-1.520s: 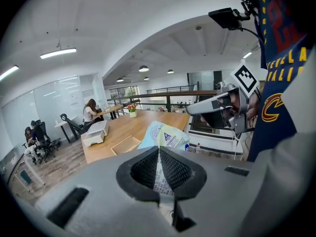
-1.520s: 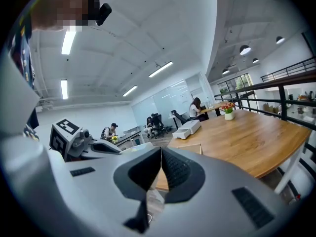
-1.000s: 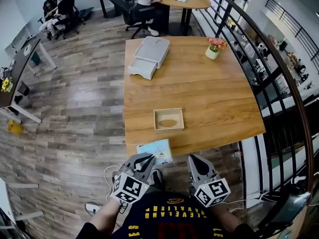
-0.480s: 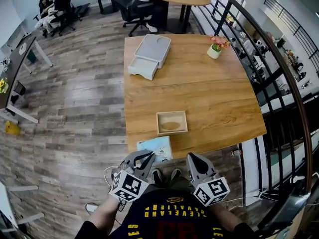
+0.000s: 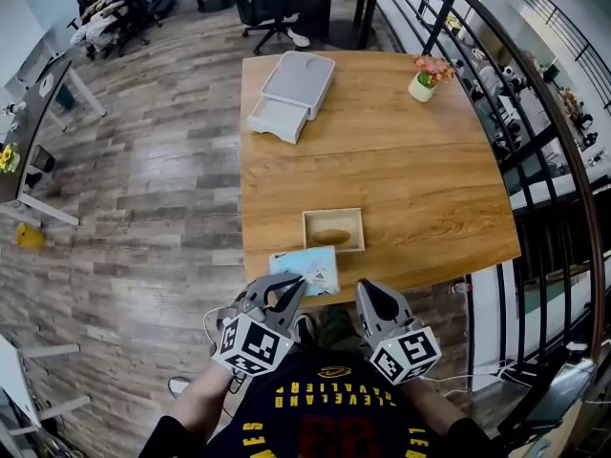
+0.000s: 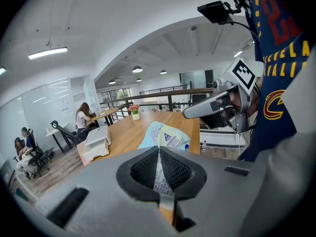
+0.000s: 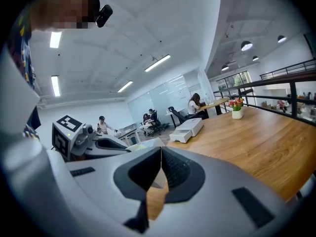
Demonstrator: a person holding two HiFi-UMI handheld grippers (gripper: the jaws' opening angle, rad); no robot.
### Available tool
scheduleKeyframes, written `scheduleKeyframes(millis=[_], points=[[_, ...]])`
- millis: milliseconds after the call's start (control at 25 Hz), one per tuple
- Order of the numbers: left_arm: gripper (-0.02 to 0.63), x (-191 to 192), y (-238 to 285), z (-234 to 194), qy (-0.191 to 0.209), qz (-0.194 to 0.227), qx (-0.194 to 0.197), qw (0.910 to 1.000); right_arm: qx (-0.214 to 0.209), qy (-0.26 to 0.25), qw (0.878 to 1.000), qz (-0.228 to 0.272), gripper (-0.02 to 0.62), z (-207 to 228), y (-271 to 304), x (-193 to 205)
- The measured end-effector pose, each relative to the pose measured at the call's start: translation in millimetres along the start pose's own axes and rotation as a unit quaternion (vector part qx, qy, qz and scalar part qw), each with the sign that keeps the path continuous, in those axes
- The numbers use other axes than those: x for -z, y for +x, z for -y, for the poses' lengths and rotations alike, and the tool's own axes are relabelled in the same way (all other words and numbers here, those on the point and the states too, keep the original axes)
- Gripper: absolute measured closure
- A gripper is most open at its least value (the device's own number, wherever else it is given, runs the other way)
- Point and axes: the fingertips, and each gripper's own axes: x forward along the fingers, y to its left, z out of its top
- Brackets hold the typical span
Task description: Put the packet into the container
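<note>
A light blue and white packet lies over the near edge of the wooden table. My left gripper is shut on its near corner. In the left gripper view the packet runs out from between the closed pads of that gripper. A little beyond the packet sits the small square wooden container, with a brownish oval thing inside. My right gripper hangs just off the table edge to the packet's right. In its own view the right gripper is shut with nothing between the pads.
A grey drawer unit stands at the table's far left, and a flower pot at the far right. A black railing runs along the table's right side. People sit at desks far off across the wood floor.
Both grippers and the packet have moved forward a little, so the packet now lies closer to the container. The left gripper has kept its hold on it.
</note>
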Motion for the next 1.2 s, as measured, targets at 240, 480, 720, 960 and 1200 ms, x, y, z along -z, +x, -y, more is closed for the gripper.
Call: scheduleKeyframes(millis=[240,480,720,960,1200], points=[[0.595,-11.5,32.5,-11.9,0.008,-0.009,0.005,0.9999,-0.014,0.001,1.000,0.000,0.584,22.3,23.6,-15.5],[0.595,-16.5,65.8,-28.5,0.011,-0.013,0.006,0.9998,-0.021,-0.002,1.000,-0.008,0.584,44.2,46.0,-26.8],[0.595,-16.7,95.2,-38.1,0.007,-0.019,0.017,0.9996,-0.021,0.003,1.000,-0.018,0.583,62.0,62.0,-35.9],[0.595,-11.4,119.7,-37.4,0.003,-0.029,0.032,0.9991,-0.019,0.009,0.999,-0.025,0.584,78.0,69.7,-41.4],[0.595,5.3,144.0,-35.4,-0.006,-0.041,0.046,0.9981,-0.020,0.018,0.999,-0.033,0.584,90.0,80.1,-36.0]])
